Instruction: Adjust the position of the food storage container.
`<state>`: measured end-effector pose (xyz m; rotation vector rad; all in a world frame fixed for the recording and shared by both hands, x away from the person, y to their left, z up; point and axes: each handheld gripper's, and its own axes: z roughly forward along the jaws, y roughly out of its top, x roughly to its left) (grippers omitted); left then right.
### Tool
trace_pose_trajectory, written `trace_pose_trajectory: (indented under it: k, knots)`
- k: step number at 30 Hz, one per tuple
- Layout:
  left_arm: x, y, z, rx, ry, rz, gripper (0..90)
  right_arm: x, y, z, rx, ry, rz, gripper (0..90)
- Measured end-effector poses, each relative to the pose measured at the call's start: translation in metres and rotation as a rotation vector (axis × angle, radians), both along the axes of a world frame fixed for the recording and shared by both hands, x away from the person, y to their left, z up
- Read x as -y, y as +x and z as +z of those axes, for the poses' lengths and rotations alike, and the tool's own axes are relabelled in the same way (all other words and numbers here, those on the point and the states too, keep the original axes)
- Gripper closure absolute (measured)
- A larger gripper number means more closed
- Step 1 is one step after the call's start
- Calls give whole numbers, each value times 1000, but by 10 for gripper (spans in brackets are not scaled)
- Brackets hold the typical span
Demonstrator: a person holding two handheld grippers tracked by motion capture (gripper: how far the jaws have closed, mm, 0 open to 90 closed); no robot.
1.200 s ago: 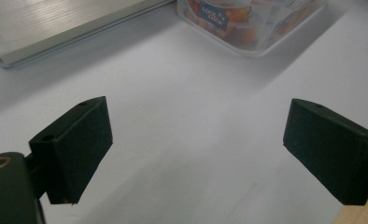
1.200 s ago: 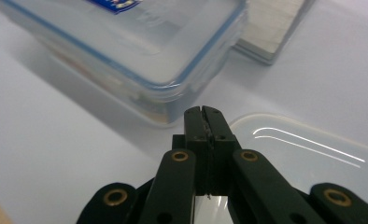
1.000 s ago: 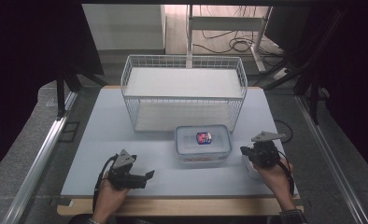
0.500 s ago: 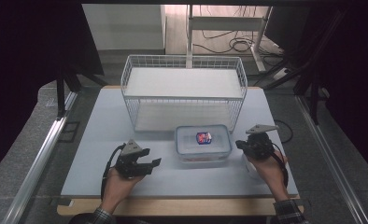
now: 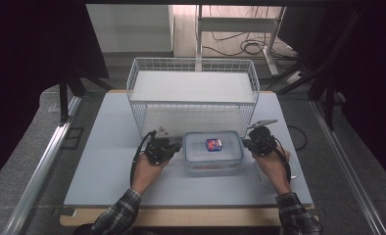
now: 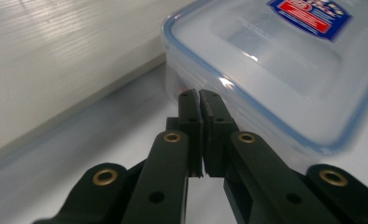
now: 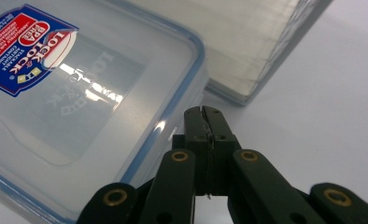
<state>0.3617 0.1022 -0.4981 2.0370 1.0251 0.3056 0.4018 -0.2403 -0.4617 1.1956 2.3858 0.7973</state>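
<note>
A clear plastic container (image 5: 213, 152) with a blue-rimmed lid and a red and blue label lies flat on the white table, just in front of the wire basket. My left gripper (image 5: 175, 150) is at its left side, tips close to the container's corner (image 6: 275, 70). Its jaws (image 6: 200, 95) have just been closing and now meet with nothing between them. My right gripper (image 5: 248, 143) is at the container's right side, shut and empty (image 7: 204, 112), tips beside the lid's edge (image 7: 79, 93). Whether either tip touches the container is unclear.
A white wire basket (image 5: 191, 113) with a pale board in it stands right behind the container; its base shows in the gripper views (image 6: 56, 56) (image 7: 247, 46). The white tabletop (image 5: 103, 161) stretches wide to the left. Cables lie on the floor beyond.
Both hands have moved up the table and inward to the container's two sides. The left gripper's jaws, open a second ago, have come together.
</note>
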Motion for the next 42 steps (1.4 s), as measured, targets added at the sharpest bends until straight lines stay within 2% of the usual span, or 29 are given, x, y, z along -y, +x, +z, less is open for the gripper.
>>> trace_pose_trajectory:
  k: [1,3,7,13,15,17,19,23,27,33,36,39,41,42]
  knots:
    - [4,2,-1,-3,6,-3,873,-1,0,-1,-8,2,1,894]
    - [6,2,-2,-3,27,1,874,-3,-2,-2,7,-5,-7,894]
    - [5,3,-5,-26,27,-5,868,-2,-7,-1,17,12,-5,895]
    - [4,1,-5,-23,43,-1,867,-6,-14,2,27,13,1,896]
    - [2,2,-6,-30,36,0,853,-6,-14,2,18,18,6,896]
    - [3,4,-6,-33,38,4,851,-8,-10,0,17,-21,-2,896]
    - [4,4,-7,-33,53,1,854,-9,-6,-3,16,-36,-14,896]
    - [3,6,-9,-45,52,-2,854,-10,-5,0,11,-20,-11,896]
    - [0,6,-11,-57,56,22,855,-15,-10,2,17,-11,11,897]
    - [-9,6,-12,-65,59,29,854,-20,-12,-1,5,4,29,897]
    - [-9,7,-11,-66,54,31,853,-20,-10,-2,-6,-1,26,896]
    - [-9,10,-12,-62,82,39,856,-22,-6,-5,-12,-4,14,897]
    - [-10,11,-12,-68,82,44,858,-26,-6,-5,-12,-4,23,897]
    - [-14,12,-13,-77,63,54,858,-27,-6,-5,-10,-11,23,897]
